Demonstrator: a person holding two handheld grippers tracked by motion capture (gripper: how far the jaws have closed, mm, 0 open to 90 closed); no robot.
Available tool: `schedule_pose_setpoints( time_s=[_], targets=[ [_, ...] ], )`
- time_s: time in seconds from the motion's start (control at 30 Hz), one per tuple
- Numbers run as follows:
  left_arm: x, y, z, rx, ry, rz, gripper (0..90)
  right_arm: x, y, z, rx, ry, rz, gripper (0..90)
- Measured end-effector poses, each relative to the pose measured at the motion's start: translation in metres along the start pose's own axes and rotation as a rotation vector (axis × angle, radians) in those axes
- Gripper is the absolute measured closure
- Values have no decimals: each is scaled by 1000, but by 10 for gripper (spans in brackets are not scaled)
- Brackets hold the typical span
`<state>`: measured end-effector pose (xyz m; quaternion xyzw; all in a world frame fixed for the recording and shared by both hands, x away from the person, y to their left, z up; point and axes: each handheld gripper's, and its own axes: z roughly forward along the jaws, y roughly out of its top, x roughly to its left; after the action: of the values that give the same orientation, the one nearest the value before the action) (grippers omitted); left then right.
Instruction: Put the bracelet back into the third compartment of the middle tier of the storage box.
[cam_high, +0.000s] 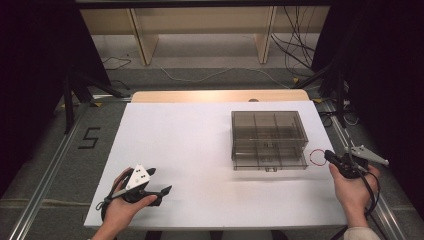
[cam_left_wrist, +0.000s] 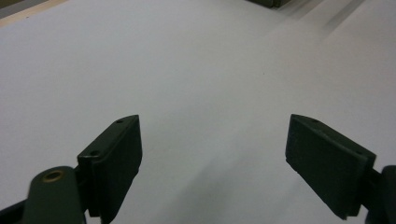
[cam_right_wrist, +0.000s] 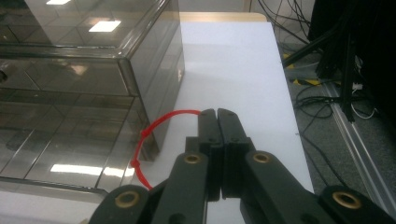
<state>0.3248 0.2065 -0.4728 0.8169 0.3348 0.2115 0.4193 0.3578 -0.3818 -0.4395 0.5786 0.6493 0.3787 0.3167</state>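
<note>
Red loop (cam_right_wrist: 156, 125) over white table (cam_high: 190, 150), cabled floor.

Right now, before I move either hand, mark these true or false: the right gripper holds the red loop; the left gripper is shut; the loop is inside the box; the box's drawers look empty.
1. The right gripper is shut on the red loop. True.
2. The left gripper is shut. False: its jaws stand wide apart over the bare table.
3. The loop lies inside the clear box. False: it hangs outside, by the box's right front corner.
4. The box's compartments look empty. True.
</note>
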Motion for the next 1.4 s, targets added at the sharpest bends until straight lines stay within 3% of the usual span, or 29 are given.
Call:
schedule_pose_setpoints(
  time_s=[1.4],
  targets=[
    [0,0,1,2,-4,2,186,18,12,1,-30,36,-34,896]
  ],
)
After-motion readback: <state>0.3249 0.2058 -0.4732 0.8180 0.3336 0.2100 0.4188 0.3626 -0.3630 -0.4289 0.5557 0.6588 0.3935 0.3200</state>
